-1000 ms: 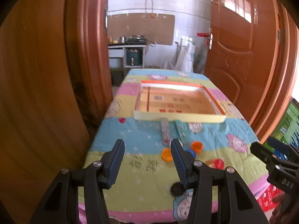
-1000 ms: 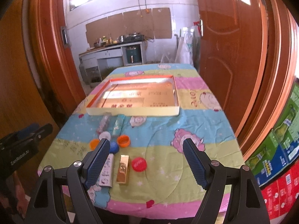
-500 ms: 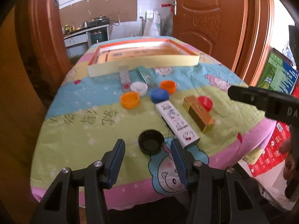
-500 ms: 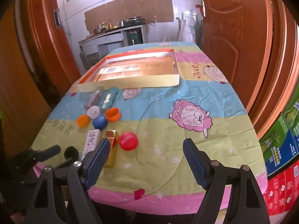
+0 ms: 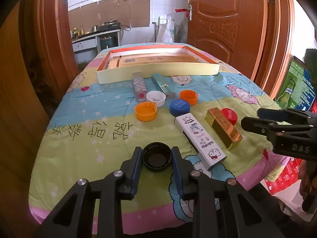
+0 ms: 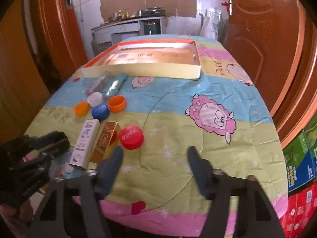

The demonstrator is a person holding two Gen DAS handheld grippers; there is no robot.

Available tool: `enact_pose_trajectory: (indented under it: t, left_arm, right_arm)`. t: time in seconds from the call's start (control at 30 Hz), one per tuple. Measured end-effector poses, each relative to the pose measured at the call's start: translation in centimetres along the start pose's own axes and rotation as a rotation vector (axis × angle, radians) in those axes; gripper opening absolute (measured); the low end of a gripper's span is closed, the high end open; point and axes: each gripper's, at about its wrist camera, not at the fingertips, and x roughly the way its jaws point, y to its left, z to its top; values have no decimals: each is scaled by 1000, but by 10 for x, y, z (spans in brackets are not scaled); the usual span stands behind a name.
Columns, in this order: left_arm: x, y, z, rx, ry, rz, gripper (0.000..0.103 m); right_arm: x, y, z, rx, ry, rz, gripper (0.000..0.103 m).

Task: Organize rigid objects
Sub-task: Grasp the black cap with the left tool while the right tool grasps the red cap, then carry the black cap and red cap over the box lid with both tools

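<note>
A black cap (image 5: 156, 156) lies open side up on the near part of the cartoon-print tablecloth (image 5: 89, 138). My left gripper (image 5: 156, 155) has its closing jaws on either side of it, and both pads touch its rim. Right of it lie a white cartoon box (image 5: 200, 140), a gold box (image 5: 222, 128) and a red cap (image 5: 229, 115). My right gripper (image 6: 155, 154) hovers over bare cloth just below the red cap (image 6: 131, 136); its jaws are closing with nothing between them. Its left finger (image 6: 113, 160) overlaps the near end of the gold box (image 6: 106, 140).
Further back lie two orange caps (image 5: 145, 111) (image 5: 188, 97), a white cap (image 5: 156, 98), a blue cap (image 5: 179, 107) and two slim packets (image 5: 139, 88) (image 5: 162, 84). A shallow yellow tray (image 5: 158, 72) stands behind them. Wooden doors flank the table; printed cartons (image 6: 301, 158) stand at the right.
Both grippers have come down toward the table. The left jaws have narrowed onto the black cap, which lay ahead of them before. The right jaws have also narrowed.
</note>
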Motion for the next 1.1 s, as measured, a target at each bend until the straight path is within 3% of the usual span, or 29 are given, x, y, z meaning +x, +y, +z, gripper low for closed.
enact_pose_trajectory:
  t: [0.03, 0.37, 0.47, 0.73, 0.97, 1.1]
  left_arm:
    - [1, -1, 0, 5, -1, 7, 30]
    - [4, 0, 5, -17, 1, 4, 30]
    - [5, 3, 7, -28, 5, 2, 30]
    - [9, 7, 17, -49, 11, 6, 30]
    - [-1, 5, 41, -14, -37, 4, 30]
    - [-5, 9, 53, -33, -46, -19, 30]
  right_arm:
    - [3, 0, 0, -5, 9, 6, 50]
    - [23, 26, 10, -142, 14, 10, 50]
    - [27, 31, 15, -161, 8, 29, 32]
    - [25, 24, 19, -132, -1, 51, 31]
    - [10, 22, 29, -112, -25, 72, 31]
    - [-5, 14, 37, -106, -75, 29, 31]
